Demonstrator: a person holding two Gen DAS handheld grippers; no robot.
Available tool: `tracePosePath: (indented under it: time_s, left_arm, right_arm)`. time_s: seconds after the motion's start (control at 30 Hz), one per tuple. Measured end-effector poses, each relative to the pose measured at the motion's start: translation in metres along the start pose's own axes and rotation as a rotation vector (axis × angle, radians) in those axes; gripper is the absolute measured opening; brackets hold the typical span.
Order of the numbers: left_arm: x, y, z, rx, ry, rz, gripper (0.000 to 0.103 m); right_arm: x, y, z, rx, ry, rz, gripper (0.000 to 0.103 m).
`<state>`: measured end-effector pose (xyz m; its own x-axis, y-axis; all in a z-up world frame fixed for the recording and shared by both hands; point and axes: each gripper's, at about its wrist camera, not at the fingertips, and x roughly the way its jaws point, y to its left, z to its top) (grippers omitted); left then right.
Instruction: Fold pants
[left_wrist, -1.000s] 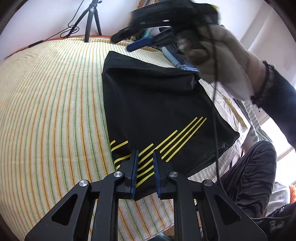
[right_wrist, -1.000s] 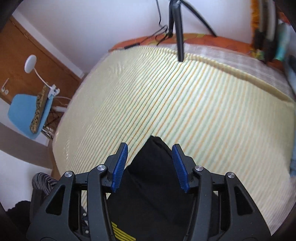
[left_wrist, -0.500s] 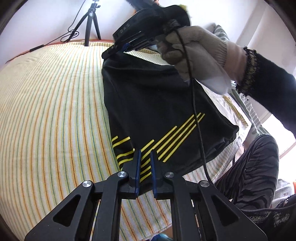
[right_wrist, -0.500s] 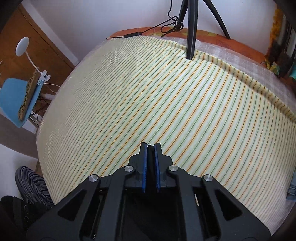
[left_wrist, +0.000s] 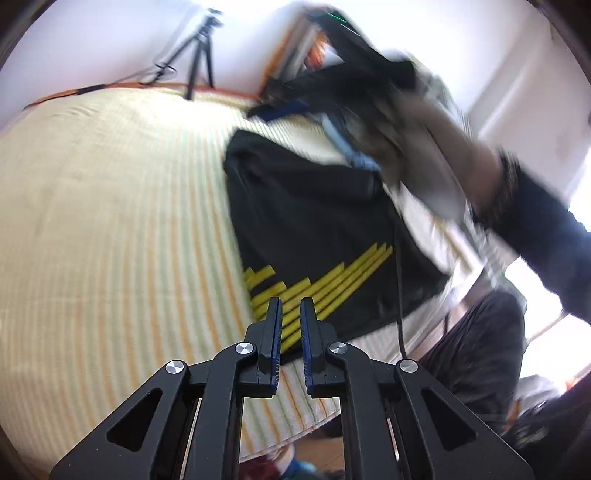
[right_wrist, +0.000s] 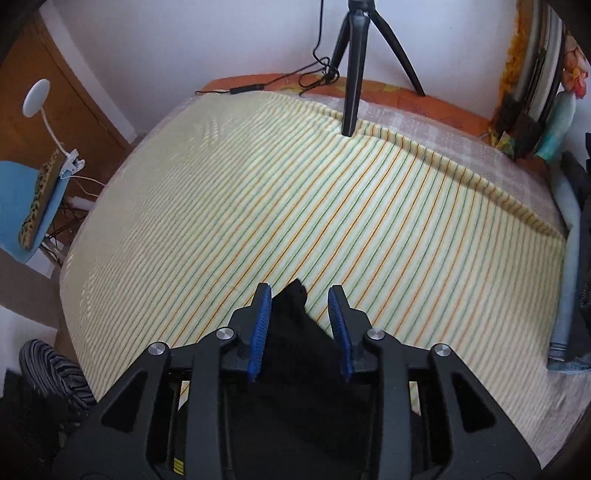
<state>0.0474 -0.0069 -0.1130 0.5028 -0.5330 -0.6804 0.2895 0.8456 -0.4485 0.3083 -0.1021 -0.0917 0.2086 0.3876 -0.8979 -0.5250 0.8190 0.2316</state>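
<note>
Both claws opening up since half a second ago, letting go of the black pants (left_wrist: 314, 221). Right claw (right_wrist: 301, 325) now spreading wide, blue pads well apart, holding nothing, hanging just over the far corner of the pants (right_wrist: 291, 332). Left claw (left_wrist: 291, 332) parting only a little, a thin gap between its pads, gripping nothing, hovering above the near edge by the yellow stripes (left_wrist: 321, 284). Looking blurry in the left view, with the gloved hand (left_wrist: 424, 147) and the right claw (left_wrist: 291, 107) lifting up above the far end of the pants.

Pants lying folded and flat on the striped bed (right_wrist: 332, 206), near the side edge of it. Tripod (right_wrist: 354, 66) standing at the far end of the bed. Blue chair (right_wrist: 22, 206) sitting off to the left on the floor.
</note>
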Motion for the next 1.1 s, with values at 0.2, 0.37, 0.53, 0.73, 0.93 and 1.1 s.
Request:
tracePosePath:
  time_s: [0.2, 0.37, 0.53, 0.73, 0.93, 1.1]
  left_arm:
    - [0.001, 0.025, 0.025, -0.125, -0.002, -0.076, 0.028]
    - [0.024, 0.033, 0.043, -0.172, 0.051, -0.121, 0.036]
    - [0.045, 0.046, 0.058, -0.244, 0.098, -0.155, 0.037]
    - [0.062, 0.052, 0.066, -0.276, 0.149, -0.17, 0.037]
    - [0.08, 0.052, 0.072, -0.271, 0.191, -0.172, 0.037]
    - [0.09, 0.055, 0.075, -0.293, 0.199, -0.194, 0.037]
  right_arm:
    - [-0.061, -0.007, -0.055, 0.097, -0.082, 0.014, 0.048]
    - [-0.099, -0.051, -0.12, 0.301, -0.136, -0.016, 0.065]
    - [-0.111, -0.105, -0.18, 0.489, -0.131, 0.022, 0.075]
    - [-0.098, -0.134, -0.213, 0.597, -0.127, 0.221, 0.078]
    - [-0.068, -0.134, -0.214, 0.601, -0.092, 0.311, 0.081]
    - [-0.066, -0.129, -0.213, 0.577, -0.112, 0.323, 0.083]
